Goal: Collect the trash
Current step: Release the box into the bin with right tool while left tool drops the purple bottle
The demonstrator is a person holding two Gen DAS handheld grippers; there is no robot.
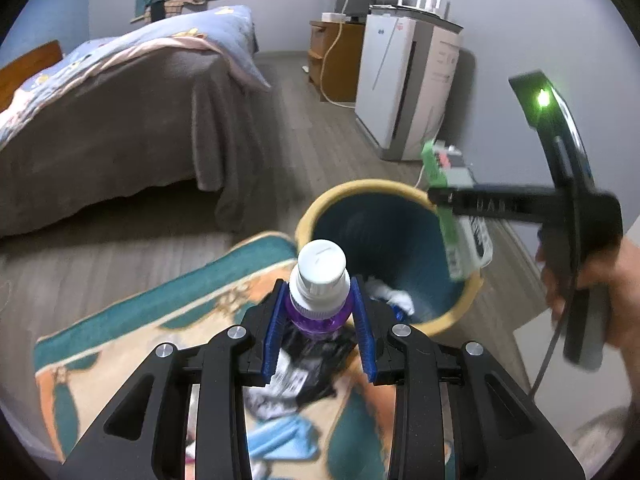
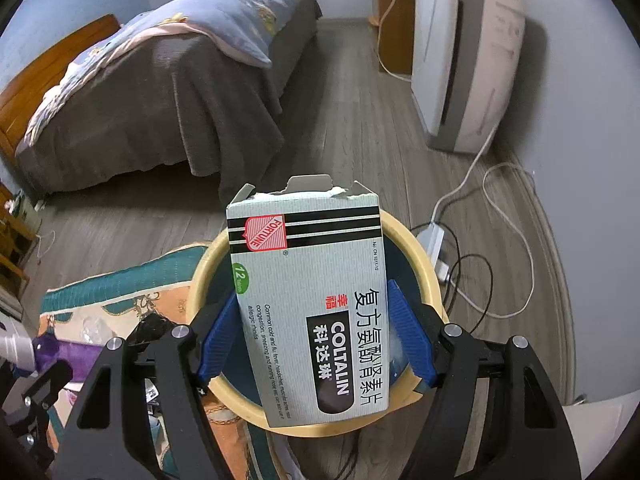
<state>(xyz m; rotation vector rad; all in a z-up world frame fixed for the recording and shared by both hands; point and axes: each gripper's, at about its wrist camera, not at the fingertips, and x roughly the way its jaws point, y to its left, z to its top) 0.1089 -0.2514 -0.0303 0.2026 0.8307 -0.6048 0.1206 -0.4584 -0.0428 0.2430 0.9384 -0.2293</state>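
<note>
My left gripper (image 1: pixel 318 320) is shut on a purple bottle (image 1: pixel 318 280) with a white cap, held just short of the near rim of a trash bin (image 1: pixel 356 194) with a yellow rim and dark blue inside. Crumpled white paper (image 1: pixel 390 296) lies in the bin. My right gripper (image 2: pixel 316 336) is shut on an opened Coltalin medicine box (image 2: pixel 316 304) and holds it over the bin's opening (image 2: pixel 404 226). In the left wrist view the right gripper (image 1: pixel 444 200) and the box (image 1: pixel 460 236) hang over the bin's right rim.
The bin stands on a wood floor beside a teal and orange rug (image 1: pixel 160 312) strewn with a black wrapper (image 1: pixel 308 364) and other litter. A bed (image 1: pixel 112 120) lies to the left. A white air purifier (image 1: pixel 404 84), a power strip and cables (image 2: pixel 480 248) lie to the right.
</note>
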